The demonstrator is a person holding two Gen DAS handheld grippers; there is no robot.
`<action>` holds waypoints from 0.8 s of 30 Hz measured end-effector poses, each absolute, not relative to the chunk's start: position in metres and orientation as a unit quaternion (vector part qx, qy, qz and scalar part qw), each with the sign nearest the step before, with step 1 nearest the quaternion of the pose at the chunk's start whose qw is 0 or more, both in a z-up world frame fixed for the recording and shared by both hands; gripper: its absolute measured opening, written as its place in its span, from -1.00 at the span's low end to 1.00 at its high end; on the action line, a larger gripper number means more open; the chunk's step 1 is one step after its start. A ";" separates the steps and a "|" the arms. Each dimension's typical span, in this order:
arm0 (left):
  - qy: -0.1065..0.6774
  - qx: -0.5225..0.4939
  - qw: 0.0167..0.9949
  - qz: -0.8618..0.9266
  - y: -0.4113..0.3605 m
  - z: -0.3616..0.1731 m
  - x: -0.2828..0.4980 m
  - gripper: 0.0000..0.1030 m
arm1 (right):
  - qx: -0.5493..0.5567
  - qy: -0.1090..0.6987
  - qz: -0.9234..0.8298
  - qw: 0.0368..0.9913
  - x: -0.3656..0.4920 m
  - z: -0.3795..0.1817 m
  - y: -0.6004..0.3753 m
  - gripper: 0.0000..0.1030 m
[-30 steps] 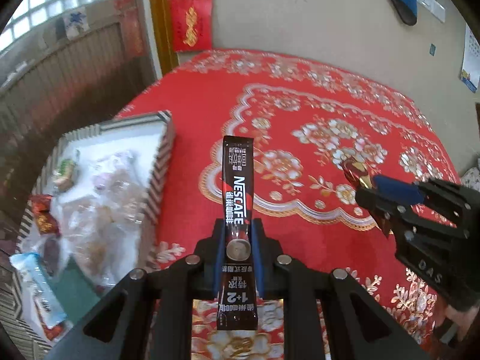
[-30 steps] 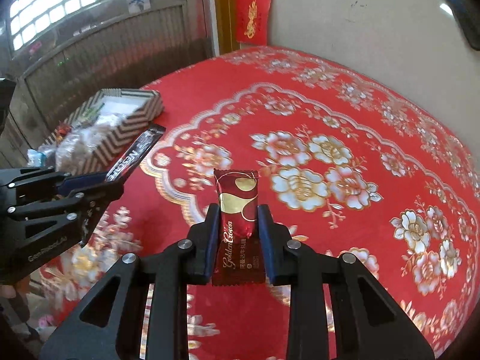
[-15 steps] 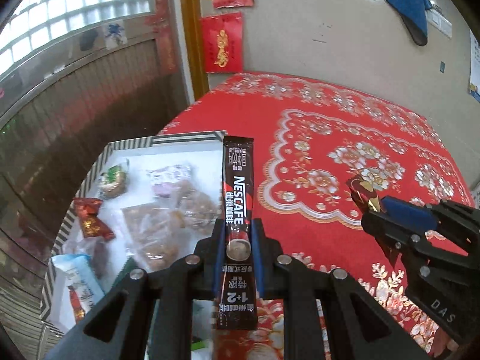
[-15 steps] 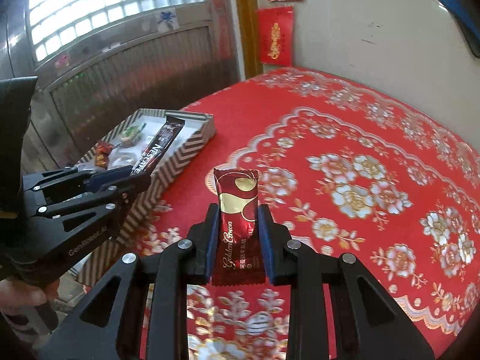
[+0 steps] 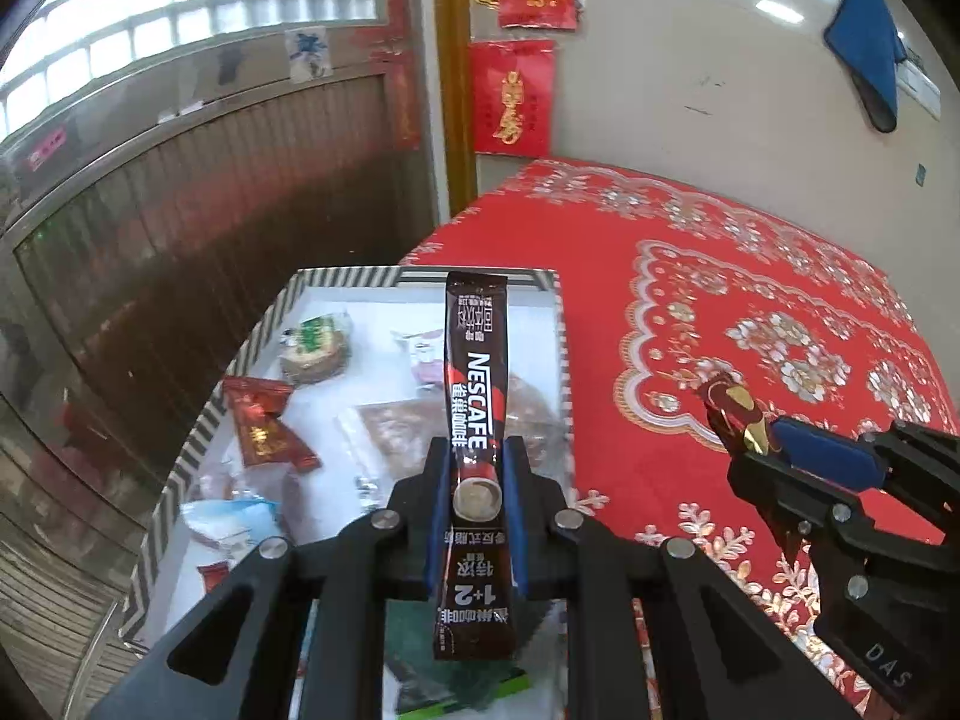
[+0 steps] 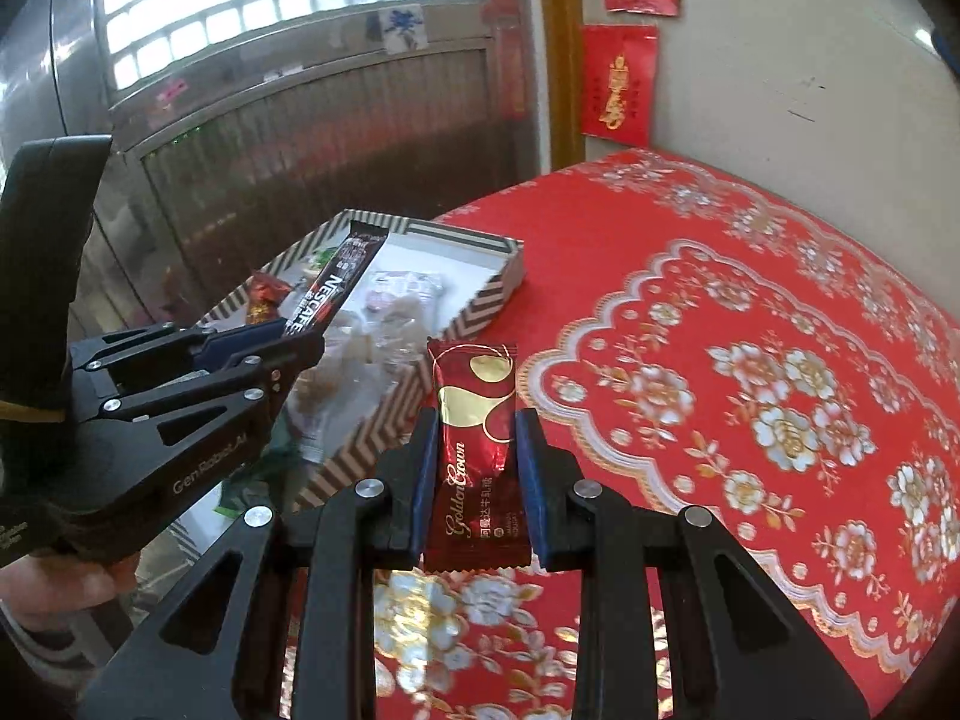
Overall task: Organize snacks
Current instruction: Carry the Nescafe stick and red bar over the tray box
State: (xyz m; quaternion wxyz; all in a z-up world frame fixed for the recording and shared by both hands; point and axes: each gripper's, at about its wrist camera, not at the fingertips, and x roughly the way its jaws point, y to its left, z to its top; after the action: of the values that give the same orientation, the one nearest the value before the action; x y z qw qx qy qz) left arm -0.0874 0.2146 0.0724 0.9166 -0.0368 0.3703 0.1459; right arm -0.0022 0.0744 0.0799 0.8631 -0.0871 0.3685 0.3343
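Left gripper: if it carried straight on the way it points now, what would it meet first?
Probably the snacks in the striped box, about at the clear brown packet beyond the coffee stick the left gripper holds; depth is uncertain.

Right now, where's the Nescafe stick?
The Nescafe stick is clamped upright in the left gripper, centre of the left wrist view, above the striped box of snacks at the left edge of the red tablecloth.

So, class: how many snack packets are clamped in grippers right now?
2. The Nescafe stick is in the left gripper above the striped box; the red Golden Crown candy is in the right gripper over the red tablecloth.
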 end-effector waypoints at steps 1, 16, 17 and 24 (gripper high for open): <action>0.370 -0.038 0.916 0.149 0.218 0.073 -0.089 -0.63 | -0.089 0.369 0.337 0.862 -0.003 0.080 0.078 -0.52; 0.371 -0.069 0.904 0.203 0.278 0.063 -0.117 -0.63 | -0.117 0.377 0.379 0.837 -0.007 0.077 0.146 -0.52; 0.372 -0.072 0.903 0.206 0.281 0.062 -0.118 -0.63 | -0.119 0.380 0.382 0.834 -0.006 0.075 0.152 -0.52; 0.370 -0.075 0.900 0.217 0.291 0.056 -0.120 -0.63 | -0.132 0.388 0.392 0.823 -0.004 0.065 0.179 -0.52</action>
State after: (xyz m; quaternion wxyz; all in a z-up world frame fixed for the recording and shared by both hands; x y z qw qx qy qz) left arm -0.1200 0.2907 0.0562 0.9003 -0.0749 0.3697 0.2172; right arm -0.0037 0.1787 0.0651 0.8233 -0.1317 0.3885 0.3924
